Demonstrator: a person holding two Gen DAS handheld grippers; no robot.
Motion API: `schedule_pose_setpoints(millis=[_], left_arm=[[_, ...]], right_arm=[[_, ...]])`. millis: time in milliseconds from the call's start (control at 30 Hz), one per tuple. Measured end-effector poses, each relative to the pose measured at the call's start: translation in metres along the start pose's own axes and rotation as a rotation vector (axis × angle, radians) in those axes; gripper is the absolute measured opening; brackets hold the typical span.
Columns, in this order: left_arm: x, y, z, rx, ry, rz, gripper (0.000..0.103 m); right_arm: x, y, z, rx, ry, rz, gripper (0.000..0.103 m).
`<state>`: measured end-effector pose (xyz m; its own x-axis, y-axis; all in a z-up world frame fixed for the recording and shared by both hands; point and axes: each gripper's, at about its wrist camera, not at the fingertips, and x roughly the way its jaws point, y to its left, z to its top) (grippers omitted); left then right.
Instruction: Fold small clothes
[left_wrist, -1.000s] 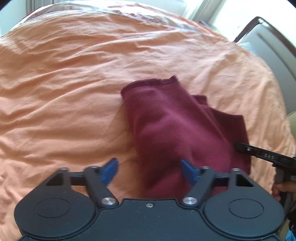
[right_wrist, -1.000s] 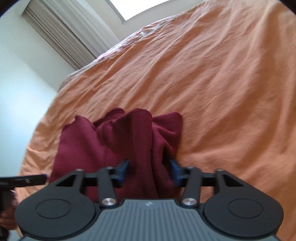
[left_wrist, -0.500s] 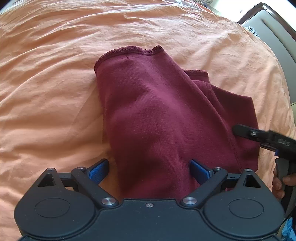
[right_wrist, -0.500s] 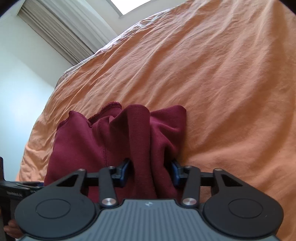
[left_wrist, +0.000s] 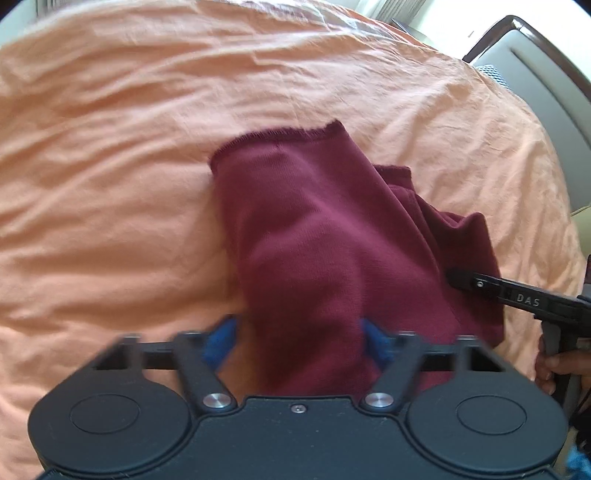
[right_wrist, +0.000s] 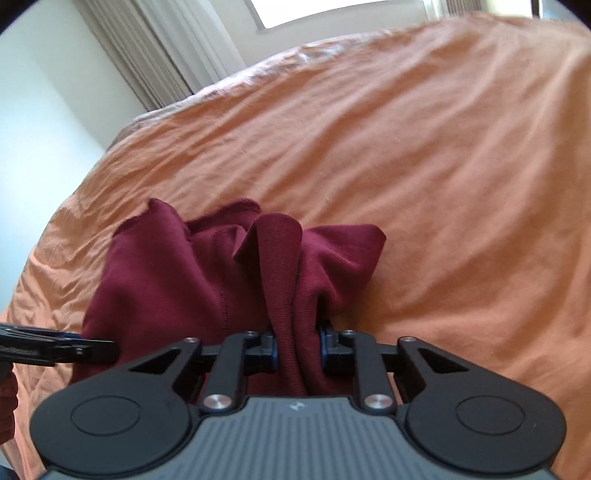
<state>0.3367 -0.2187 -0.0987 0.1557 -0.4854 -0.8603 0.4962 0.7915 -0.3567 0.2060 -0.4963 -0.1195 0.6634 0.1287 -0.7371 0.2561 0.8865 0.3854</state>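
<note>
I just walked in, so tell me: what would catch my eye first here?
A dark red garment lies bunched on a wide orange bedsheet. The right gripper is closing on a raised fold; the left gripper is closing around the near end.

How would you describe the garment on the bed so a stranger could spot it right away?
Find the wide orange bedsheet that fills the view. The garment lies bunched near its near edge, between two hand-held grippers. It is the only dark maroon knit thing there, with a stitched hem at its far end.
</note>
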Motion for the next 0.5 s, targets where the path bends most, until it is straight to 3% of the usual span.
schedule_pose_setpoints(millis=[167, 500], left_arm=[[-0.008, -0.016, -0.002, 0.032, -0.025, 0.065, 0.037], [-0.080, -0.021, 0.009, 0.004, -0.063, 0.080, 0.034]], right_arm=[[-0.028, 0.030, 0.011, -0.043, -0.032, 0.029, 0.019], [-0.046, 0.093, 0.020, -0.006, -0.059, 0.208, 0.019]])
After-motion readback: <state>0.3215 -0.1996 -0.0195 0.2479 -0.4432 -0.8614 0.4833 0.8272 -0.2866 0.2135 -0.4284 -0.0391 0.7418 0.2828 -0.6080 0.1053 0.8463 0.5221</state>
